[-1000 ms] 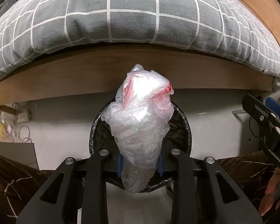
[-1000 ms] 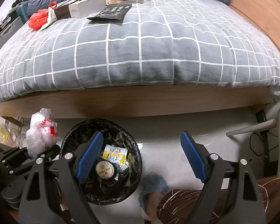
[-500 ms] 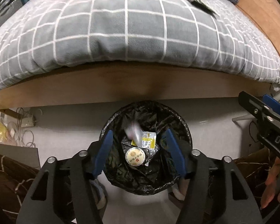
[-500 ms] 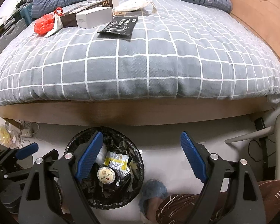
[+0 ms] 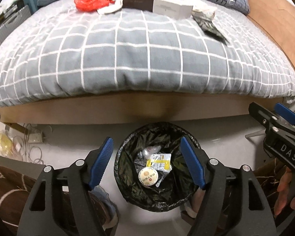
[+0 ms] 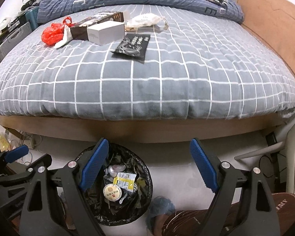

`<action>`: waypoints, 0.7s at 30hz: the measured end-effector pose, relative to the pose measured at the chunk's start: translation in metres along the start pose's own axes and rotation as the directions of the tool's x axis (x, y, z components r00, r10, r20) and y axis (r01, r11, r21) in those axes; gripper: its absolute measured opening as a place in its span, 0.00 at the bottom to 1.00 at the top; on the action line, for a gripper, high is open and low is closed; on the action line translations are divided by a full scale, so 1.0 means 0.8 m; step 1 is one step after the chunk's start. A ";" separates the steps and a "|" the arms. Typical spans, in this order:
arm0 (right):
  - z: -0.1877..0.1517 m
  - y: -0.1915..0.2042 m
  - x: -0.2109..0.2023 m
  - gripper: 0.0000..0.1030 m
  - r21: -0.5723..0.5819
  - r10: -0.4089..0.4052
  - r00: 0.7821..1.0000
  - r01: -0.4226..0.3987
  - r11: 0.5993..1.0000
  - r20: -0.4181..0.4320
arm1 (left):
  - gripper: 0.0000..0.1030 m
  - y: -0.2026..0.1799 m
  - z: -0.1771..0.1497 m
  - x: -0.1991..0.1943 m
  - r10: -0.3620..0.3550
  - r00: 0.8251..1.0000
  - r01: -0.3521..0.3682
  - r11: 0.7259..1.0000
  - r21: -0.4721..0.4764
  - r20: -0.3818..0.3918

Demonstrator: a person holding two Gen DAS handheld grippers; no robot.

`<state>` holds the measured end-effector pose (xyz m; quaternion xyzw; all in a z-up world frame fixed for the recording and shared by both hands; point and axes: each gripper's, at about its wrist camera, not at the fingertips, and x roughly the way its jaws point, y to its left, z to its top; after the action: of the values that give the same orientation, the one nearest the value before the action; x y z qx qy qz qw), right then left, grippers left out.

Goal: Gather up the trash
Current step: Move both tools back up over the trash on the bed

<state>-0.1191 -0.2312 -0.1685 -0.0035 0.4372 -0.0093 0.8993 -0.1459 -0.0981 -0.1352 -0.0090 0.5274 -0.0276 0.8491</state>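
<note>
Left tool [image 5: 146, 164] hangs apart and empty over the bin [image 5: 157, 169], its clear plastic bag [image 5: 151, 149] dropped in 1 second earlier; right tool [image 6: 149, 169] apart alongside; red bag [image 6: 54, 32] awaits on the bed [image 6: 147, 74] ahead.

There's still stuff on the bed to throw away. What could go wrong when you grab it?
The red plastic bag lies against the white paper, so the jaws might pinch both or snag the blanket. The white box looks wide and could slip. Drops might miss the trash bin.
</note>
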 end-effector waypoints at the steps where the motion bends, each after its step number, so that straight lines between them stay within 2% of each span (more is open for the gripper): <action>1: 0.002 0.001 -0.002 0.79 -0.001 0.001 1.000 -0.001 1.000 0.006 | 0.69 0.003 0.001 -0.003 0.000 1.000 0.000 1.000 -0.002 0.005; 12: 0.030 0.013 -0.028 0.79 -0.026 0.001 0.997 0.001 1.000 0.071 | 0.73 0.033 0.026 -0.034 0.023 0.997 -0.022 0.999 -0.023 0.072; 21: 0.088 0.018 -0.039 0.79 -0.025 0.013 0.993 -0.010 1.000 0.118 | 0.73 0.065 0.084 -0.055 0.050 0.990 -0.044 0.998 -0.048 0.129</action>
<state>-0.0833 -0.2165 -0.1007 -0.0126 0.3832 0.0016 0.9236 -0.1029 -0.0450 -0.0684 -0.0172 0.4714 0.0049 0.8817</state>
